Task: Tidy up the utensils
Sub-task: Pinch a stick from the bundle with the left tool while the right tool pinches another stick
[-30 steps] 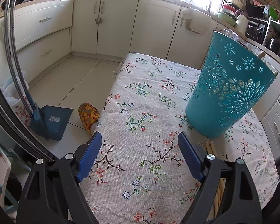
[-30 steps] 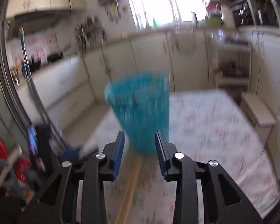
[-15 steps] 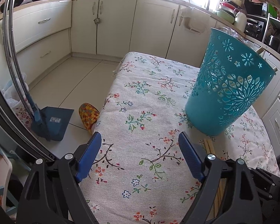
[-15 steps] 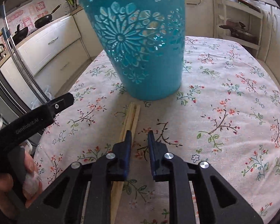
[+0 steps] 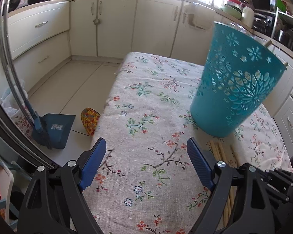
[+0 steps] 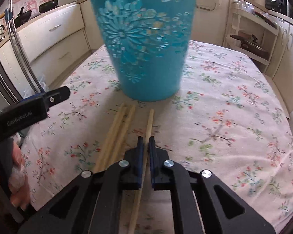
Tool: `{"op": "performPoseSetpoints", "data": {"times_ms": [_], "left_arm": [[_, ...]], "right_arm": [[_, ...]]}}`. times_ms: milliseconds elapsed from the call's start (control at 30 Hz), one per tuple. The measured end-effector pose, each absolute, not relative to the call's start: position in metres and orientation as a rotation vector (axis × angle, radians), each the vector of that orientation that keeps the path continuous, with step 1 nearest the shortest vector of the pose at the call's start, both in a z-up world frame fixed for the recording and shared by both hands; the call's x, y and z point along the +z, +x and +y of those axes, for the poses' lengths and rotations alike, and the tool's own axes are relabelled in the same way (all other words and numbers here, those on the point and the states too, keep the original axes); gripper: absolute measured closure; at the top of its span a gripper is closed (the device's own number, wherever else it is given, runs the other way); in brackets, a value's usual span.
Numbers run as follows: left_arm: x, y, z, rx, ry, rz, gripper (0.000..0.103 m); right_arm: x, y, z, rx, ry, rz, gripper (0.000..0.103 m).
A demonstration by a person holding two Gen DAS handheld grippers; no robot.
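A turquoise perforated basket (image 5: 236,89) (image 6: 146,44) stands upright on the floral tablecloth (image 5: 146,101). Several wooden chopsticks (image 6: 117,134) (image 5: 220,152) lie on the cloth just in front of it. My right gripper (image 6: 146,139) is low over the cloth and shut on one chopstick (image 6: 150,122) that lies apart to the right of the others; the stick runs back between the pads. My left gripper (image 5: 146,146) hovers open over bare cloth to the left of the chopsticks, nothing between its fingers. It also shows in the right wrist view as the left gripper's finger (image 6: 39,105).
The table's left edge drops to a tiled floor with a blue dustpan (image 5: 56,130) and a colourful slipper (image 5: 89,120). Cream cabinets (image 5: 115,23) run along the back. A hand (image 6: 17,167) holds the left tool at the lower left.
My right gripper came down toward the cloth in front of the basket and its jaws closed around a single chopstick. The left gripper kept its place and stayed open.
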State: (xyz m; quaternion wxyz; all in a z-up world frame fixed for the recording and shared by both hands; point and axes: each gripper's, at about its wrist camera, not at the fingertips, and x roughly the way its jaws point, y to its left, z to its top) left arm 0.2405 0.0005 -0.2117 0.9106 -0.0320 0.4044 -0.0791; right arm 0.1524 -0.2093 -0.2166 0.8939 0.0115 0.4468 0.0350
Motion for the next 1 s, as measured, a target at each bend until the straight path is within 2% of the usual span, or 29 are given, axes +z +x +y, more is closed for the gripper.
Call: {"op": "performPoseSetpoints", "data": {"times_ms": [167,733,900,967,1000], "left_arm": [[-0.215,0.240,-0.023,-0.299,-0.049,0.923,0.022],[-0.226,0.239,-0.075,-0.275,0.132,0.997,0.025],[-0.228,0.239,-0.085,-0.270,0.177,1.013,0.037],[-0.226,0.240,-0.086,-0.275,0.174,1.021,0.045],[-0.225,0.241,-0.086,-0.278,0.174,1.023,0.052]], "right_arm": [[-0.219,0.146,-0.237,0.057,0.120,0.907,0.097],[-0.219,0.148,-0.245,0.096,0.200,0.895,0.097],[-0.219,0.149,-0.244,0.099,0.195,0.901,0.097],[-0.219,0.149,-0.244,0.099,0.192,0.901,0.097],[-0.219,0.149,-0.244,0.098,0.188,0.900,0.097]]}}
